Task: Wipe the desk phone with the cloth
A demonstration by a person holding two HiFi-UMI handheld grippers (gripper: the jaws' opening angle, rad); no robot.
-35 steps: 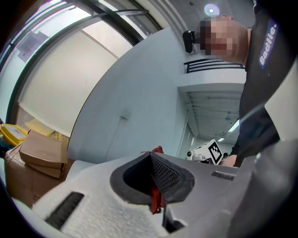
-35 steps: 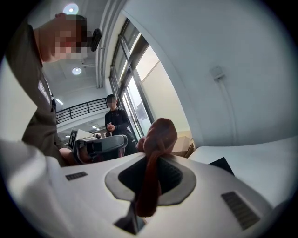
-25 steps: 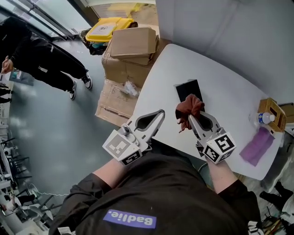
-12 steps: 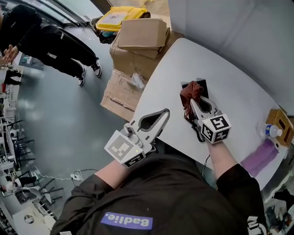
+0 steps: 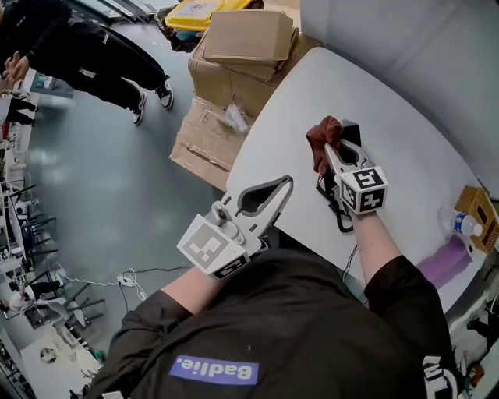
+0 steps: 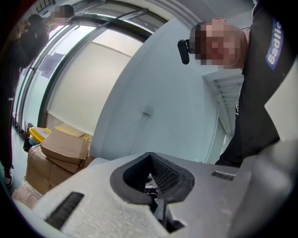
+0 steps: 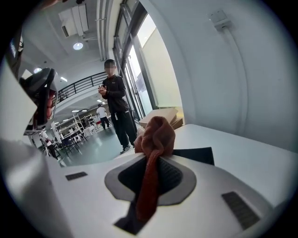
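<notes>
My right gripper (image 5: 328, 149) is shut on a rust-red cloth (image 5: 322, 137), which bunches up past its tips. The bunch hangs over the near end of the black flat phone (image 5: 351, 129) on the white table (image 5: 405, 156); the cloth and jaws hide most of the phone. In the right gripper view the cloth (image 7: 156, 134) runs down between the jaws of the right gripper (image 7: 155, 157), and the phone (image 7: 198, 155) lies just beyond. My left gripper (image 5: 288, 182) is shut and empty at the table's near left edge; the left gripper (image 6: 150, 156) faces a white wall.
Cardboard boxes (image 5: 248, 40) and a yellow bin (image 5: 204, 9) stand on the floor beyond the table's left edge. A person (image 5: 74, 48) stands further left. A black cable (image 5: 340, 217) lies under my right wrist. At far right are a purple cloth (image 5: 443, 263), a bottle (image 5: 465, 224) and a wooden box (image 5: 477, 204).
My right gripper has carried the cloth forward, from just short of the phone to over its near end. The left gripper has stayed shut by the table edge.
</notes>
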